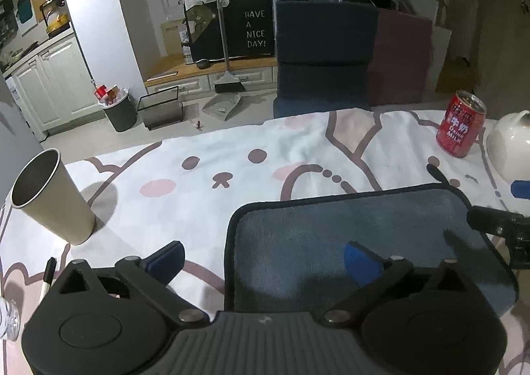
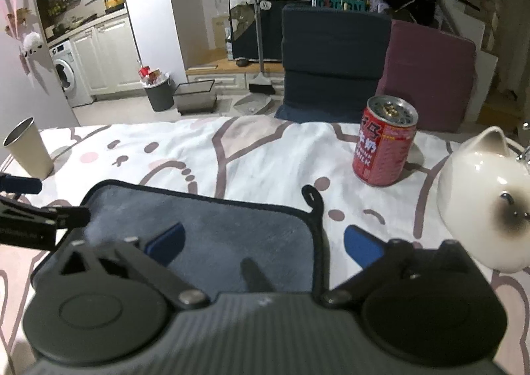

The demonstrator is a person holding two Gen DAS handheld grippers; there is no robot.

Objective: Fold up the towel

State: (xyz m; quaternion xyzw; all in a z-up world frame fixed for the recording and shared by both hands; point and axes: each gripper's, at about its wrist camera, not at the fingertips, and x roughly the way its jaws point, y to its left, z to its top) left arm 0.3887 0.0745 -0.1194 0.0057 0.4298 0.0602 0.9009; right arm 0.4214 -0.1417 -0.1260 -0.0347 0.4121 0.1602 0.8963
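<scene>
A grey-blue towel (image 1: 347, 226) with a dark hem lies flat on the cartoon-print tablecloth (image 1: 232, 156). It also shows in the right wrist view (image 2: 215, 226), with a dark hanging loop (image 2: 313, 196) at its far right corner. My left gripper (image 1: 261, 262) is open and straddles the towel's left edge, its right finger over the towel. My right gripper (image 2: 263, 247) is open and straddles the towel's right edge. Neither holds anything. The other gripper shows at the frame edge in each view.
A beige metal cup (image 1: 49, 196) stands at the left, a red milk can (image 1: 460, 125) and a white cat-shaped ceramic pot (image 2: 487, 206) at the right. A marker pen (image 1: 48, 275) lies near the left edge. Cushions and a kitchen lie beyond the table.
</scene>
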